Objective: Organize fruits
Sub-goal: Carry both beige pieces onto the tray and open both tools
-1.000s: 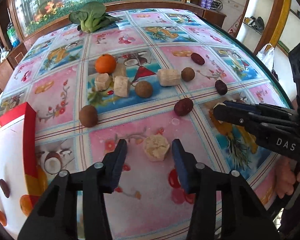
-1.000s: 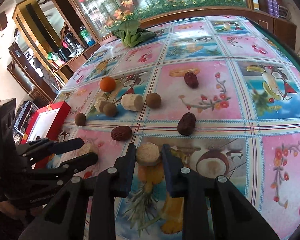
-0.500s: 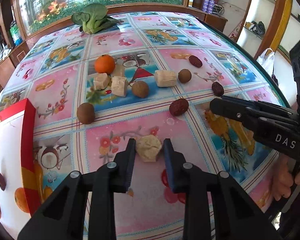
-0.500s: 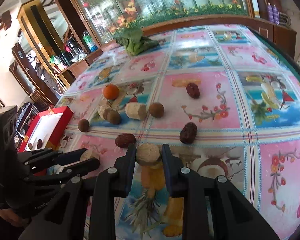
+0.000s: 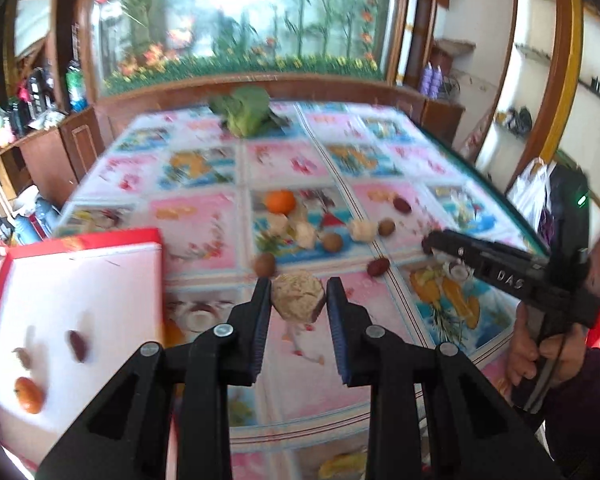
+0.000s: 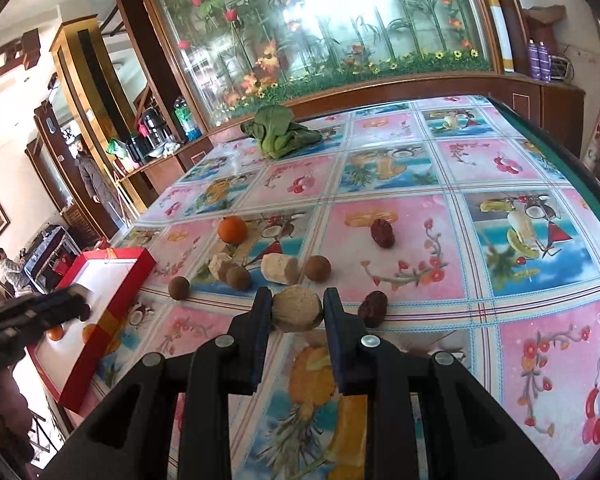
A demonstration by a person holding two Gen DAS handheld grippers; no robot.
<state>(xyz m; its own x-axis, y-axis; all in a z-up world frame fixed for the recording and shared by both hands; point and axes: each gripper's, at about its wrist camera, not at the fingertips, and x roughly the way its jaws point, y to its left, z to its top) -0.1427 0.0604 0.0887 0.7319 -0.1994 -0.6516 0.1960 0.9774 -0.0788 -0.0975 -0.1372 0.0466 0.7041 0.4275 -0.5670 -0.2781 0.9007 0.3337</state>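
Observation:
My left gripper (image 5: pixel 298 302) is shut on a beige cut chunk (image 5: pixel 298 296) and holds it above the table, right of the red-rimmed white box (image 5: pixel 76 296). The box holds a small orange (image 5: pixel 28 400) and two dark dates (image 5: pixel 77 345). My right gripper (image 6: pixel 296 310) is shut on another beige round chunk (image 6: pixel 297 307), lifted over the table. An orange (image 6: pixel 232 229), beige chunks (image 6: pixel 280 268), brown round fruits (image 6: pixel 318 267) and red dates (image 6: pixel 382 233) lie on the fruit-print tablecloth (image 6: pixel 420 280). The left gripper also shows in the right wrist view (image 6: pixel 40 310), over the box (image 6: pixel 112 292).
A green leafy vegetable (image 6: pixel 280 132) lies at the table's far side. A wooden cabinet with a flowered glass panel (image 6: pixel 320 40) stands behind. The table's right edge (image 6: pixel 572 148) drops off. The other hand and gripper body (image 5: pixel 512 276) are at right in the left wrist view.
Both grippers have lifted with their chunks. The left one has swung up and left toward the box; its view is blurred by motion.

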